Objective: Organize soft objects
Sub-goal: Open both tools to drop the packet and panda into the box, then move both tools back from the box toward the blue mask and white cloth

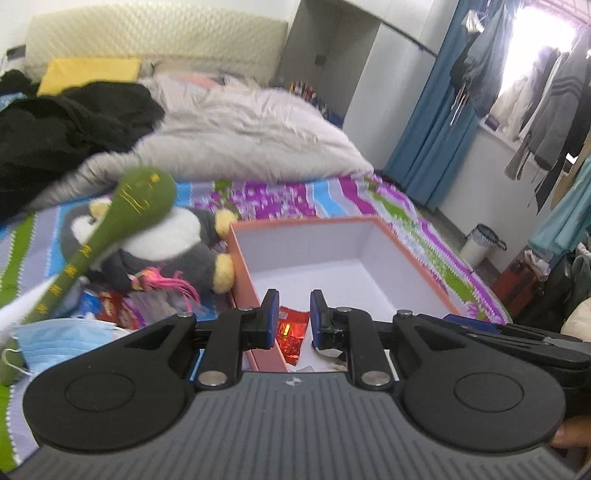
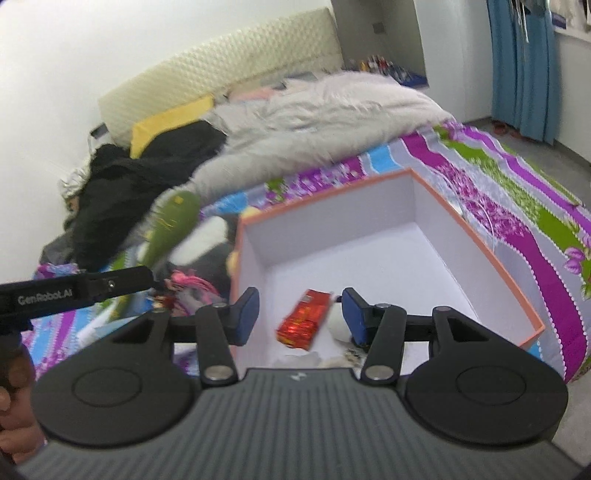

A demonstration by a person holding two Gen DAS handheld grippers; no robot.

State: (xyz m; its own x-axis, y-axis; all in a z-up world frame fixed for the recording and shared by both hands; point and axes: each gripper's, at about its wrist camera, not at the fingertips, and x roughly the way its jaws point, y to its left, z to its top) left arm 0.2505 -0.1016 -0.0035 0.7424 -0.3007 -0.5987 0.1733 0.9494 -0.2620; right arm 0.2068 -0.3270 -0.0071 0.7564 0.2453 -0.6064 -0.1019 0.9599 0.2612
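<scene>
The left gripper (image 1: pixel 291 319) sits low over the near left corner of the orange-rimmed white cardboard box (image 1: pixel 406 258), its blue-padded fingers (image 1: pixel 269 317) a moderate gap apart with nothing between them. The box's near left wall passes under the left finger. The right gripper (image 2: pixel 299 314) hangs over the near part of the same box (image 2: pixel 480 243), fingers spread wide and holding nothing.

The box rests on a bedsheet striped in purple, green, blue and grey (image 1: pixel 332 199). On the box floor lies a red foil snack packet (image 2: pixel 304 319), just beside a small white rounded item (image 2: pixel 340 325) whose nature cannot be told.

Left of the box, against its outer wall, lies a grey-and-white plush toy with yellow feet (image 1: pixel 173 247). A green long-necked plush piece with yellow stitching (image 1: pixel 140 199) stands tilted in front of it. A pink tasselled item (image 1: pixel 173 282) lies against the plush toy's near side. Nearer and further left lie a pale blue pleated face mask (image 1: pixel 62 339) and a red printed packet (image 1: pixel 116 310).

At the far side of the bed are a crumpled pale grey duvet (image 1: pixel 251 125), black clothing (image 1: pixel 66 125) and a yellow pillow (image 1: pixel 88 74) below a cream quilted headboard (image 1: pixel 155 33). Blue curtains (image 1: pixel 436 122) and hanging garments (image 1: pixel 546 96) stand far right.
</scene>
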